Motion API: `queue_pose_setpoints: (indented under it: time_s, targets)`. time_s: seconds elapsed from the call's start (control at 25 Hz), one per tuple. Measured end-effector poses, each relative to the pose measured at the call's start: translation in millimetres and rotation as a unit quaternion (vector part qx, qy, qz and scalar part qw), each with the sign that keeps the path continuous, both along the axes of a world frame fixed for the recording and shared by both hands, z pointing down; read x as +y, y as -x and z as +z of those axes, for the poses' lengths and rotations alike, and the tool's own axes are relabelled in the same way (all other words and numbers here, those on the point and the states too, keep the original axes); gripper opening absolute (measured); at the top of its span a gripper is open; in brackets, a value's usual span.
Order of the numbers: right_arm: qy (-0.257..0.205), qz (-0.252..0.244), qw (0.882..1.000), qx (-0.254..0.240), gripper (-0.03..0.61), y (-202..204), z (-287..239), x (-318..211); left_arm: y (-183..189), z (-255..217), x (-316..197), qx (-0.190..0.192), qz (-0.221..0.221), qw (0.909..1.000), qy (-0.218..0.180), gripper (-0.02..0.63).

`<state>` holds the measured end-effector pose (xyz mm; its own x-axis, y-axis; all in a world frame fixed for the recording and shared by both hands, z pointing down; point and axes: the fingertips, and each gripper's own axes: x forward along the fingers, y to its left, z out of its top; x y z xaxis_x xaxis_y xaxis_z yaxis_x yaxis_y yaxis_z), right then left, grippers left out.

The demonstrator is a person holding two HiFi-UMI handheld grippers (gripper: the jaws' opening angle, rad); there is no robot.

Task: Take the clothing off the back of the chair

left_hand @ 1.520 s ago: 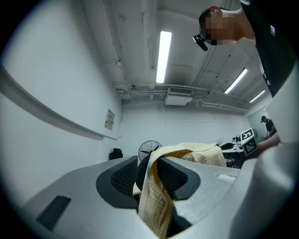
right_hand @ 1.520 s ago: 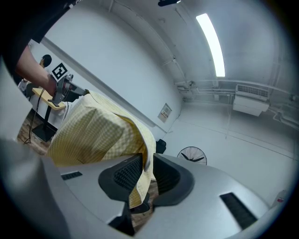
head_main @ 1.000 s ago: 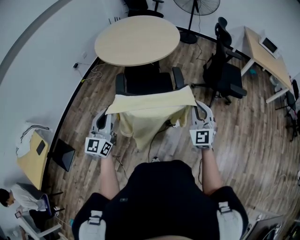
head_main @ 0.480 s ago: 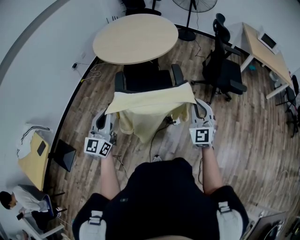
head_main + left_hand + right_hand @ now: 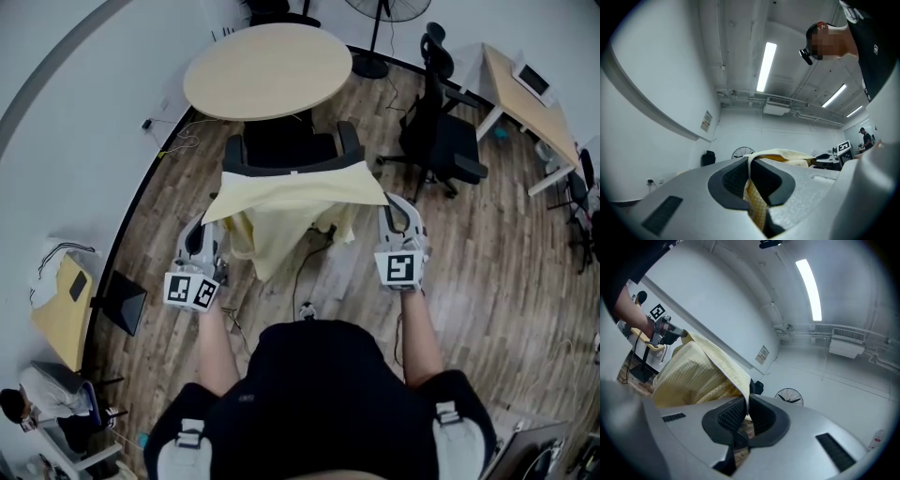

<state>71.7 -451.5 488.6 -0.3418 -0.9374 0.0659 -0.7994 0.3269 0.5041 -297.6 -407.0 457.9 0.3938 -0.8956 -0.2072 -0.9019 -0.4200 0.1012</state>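
**Garment drawn clear of the chair back, held taut between both grippers.**
The yellow garment (image 5: 291, 202) hangs stretched between the left gripper (image 5: 751, 180) and the right gripper (image 5: 744, 417). Each is clamped tight on an upper corner, with cloth pinched between the pads. Compared with a second ago, the cloth has come nearer to the person, and the dark top rim of the chair (image 5: 281, 150) now shows just beyond its far edge. The removal therefore appears essentially complete, and only carrying the garment away seems to remain.
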Motion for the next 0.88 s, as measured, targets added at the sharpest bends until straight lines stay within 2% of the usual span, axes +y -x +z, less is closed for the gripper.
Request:
queue_pose_setpoints:
  time_s: [0.32,0.52,0.88]
  targets:
    - [0.015,-0.008,1.0,0.023,0.006,-18.2,8.8,43.4,-8.2,-1.3,41.8,0.007,-0.033,0.9994,0.008,0.006]
    - [0.028,-0.009,0.999,0.034,0.006,-25.6,20.4,67.8,-18.5,10.6,66.9,-0.012,-0.03,0.999,0.029,0.006]
    - [0.036,-0.021,0.999,0.031,0.006,-34.4,31.8,112.8,-28.0,11.9,120.0,-0.014,-0.041,0.9984,0.036,0.006]
